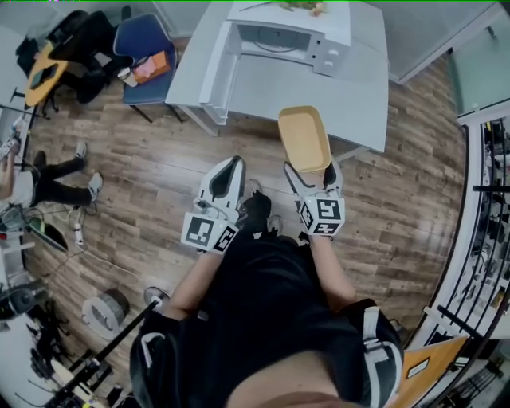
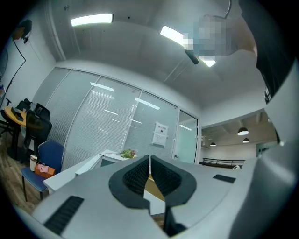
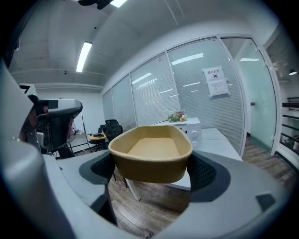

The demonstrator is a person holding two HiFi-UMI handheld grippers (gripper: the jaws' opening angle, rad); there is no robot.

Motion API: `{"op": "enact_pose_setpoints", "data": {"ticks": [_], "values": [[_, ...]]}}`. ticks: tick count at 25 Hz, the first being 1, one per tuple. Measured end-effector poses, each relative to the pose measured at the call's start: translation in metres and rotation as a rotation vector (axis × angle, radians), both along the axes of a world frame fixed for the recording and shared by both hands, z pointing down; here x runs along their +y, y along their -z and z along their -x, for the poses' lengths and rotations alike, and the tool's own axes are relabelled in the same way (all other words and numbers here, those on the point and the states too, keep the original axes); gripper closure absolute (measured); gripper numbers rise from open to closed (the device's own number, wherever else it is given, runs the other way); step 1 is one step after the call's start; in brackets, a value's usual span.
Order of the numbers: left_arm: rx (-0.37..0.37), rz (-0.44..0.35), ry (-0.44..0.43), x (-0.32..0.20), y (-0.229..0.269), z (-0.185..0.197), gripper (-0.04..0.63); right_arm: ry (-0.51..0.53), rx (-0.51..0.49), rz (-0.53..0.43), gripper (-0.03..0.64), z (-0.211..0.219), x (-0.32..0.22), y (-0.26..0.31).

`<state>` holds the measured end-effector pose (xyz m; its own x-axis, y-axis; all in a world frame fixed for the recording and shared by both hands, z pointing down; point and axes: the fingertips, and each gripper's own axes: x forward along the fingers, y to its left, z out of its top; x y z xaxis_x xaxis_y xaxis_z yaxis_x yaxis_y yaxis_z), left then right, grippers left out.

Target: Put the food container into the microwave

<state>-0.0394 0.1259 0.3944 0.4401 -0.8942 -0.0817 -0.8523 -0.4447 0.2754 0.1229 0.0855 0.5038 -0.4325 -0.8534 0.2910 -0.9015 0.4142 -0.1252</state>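
Right claw (image 3: pixel 153 169) parted wide and clamped on the near short end of the food container (image 3: pixel 152 148), one dark ribbed pad (image 3: pixel 206 172) pressed against each long side. Left claw (image 2: pixel 149 173) pinched fully together, nothing between its pads, held beside the right one. Two claws in all, both on the person's side of the microwave (image 1: pixel 280 37) and well short of it.

One container only: tan, oblong, shallow, empty, open side up and about level. Long axis running straight out from the claw toward the microwave, rounded far end leading. Carried in the air, clear of any surface. From the head view, seen against the edge of the worktop (image 1: pixel 355 96) nearest the person, with the wood floor (image 1: pixel 143 183) below the gripped end.

One microwave, white, set toward the back of the single pale worktop, its front turned to the person. Cavity on show, door apparently swung out on the side away from the control panel. A small bunch of flowers (image 1: pixel 301 6) lying on top of the microwave. One blue chair (image 1: pixel 143 48) out beyond the microwave's door side, past the end of the worktop, on the floor
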Motion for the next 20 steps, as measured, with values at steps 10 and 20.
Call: {"op": "enact_pose_setpoints", "data": {"ticks": [10,20], "values": [[0.024,-0.021,0.024,-0.152,0.003,0.021,0.566,-0.025,0.024,0.055,0.120,0.025,-0.147,-0.028],[0.020,-0.023,0.062,-0.251,-0.014,0.018,0.568,-0.017,0.058,0.112,0.120,0.047,-0.287,-0.087]]}}
